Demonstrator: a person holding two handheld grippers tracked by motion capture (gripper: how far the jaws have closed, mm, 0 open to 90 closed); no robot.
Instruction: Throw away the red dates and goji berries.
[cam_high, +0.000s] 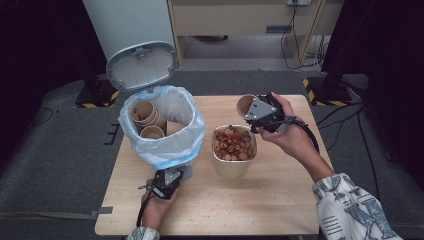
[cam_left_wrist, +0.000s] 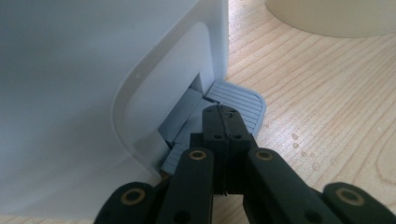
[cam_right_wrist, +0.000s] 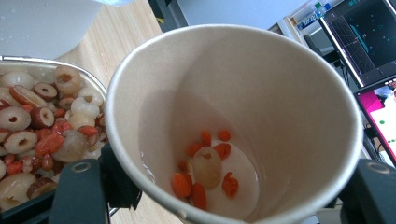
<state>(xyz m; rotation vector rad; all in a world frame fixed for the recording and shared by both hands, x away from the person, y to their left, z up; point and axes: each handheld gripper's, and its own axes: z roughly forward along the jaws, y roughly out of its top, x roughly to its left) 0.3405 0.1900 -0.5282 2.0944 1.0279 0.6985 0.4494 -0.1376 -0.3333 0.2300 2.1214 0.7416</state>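
A white pedal bin (cam_high: 162, 125) lined with a pale bag stands at the table's left with its lid (cam_high: 141, 65) up; paper cups (cam_high: 144, 112) lie inside. My left gripper (cam_high: 172, 176) is shut, its joined tips (cam_left_wrist: 223, 112) resting on the bin's grey ribbed pedal (cam_left_wrist: 243, 105). My right gripper (cam_high: 255, 117) is shut on a paper cup (cam_high: 245, 105), held tilted just beyond a cream container (cam_high: 233, 165). In the right gripper view the cup (cam_right_wrist: 261, 93) holds a few red berries and one pale fruit (cam_right_wrist: 205, 168); the gripper (cam_right_wrist: 224, 196) clasps its sides.
The cream container is full of dried fruit (cam_right_wrist: 37, 121), red slices and pale pieces. The bin's white wall (cam_left_wrist: 84, 93) stands close on the left of the left gripper view. Beyond the table are a wooden cabinet (cam_high: 240, 20) and floor cables. Screens (cam_right_wrist: 369, 37) glow past the cup.
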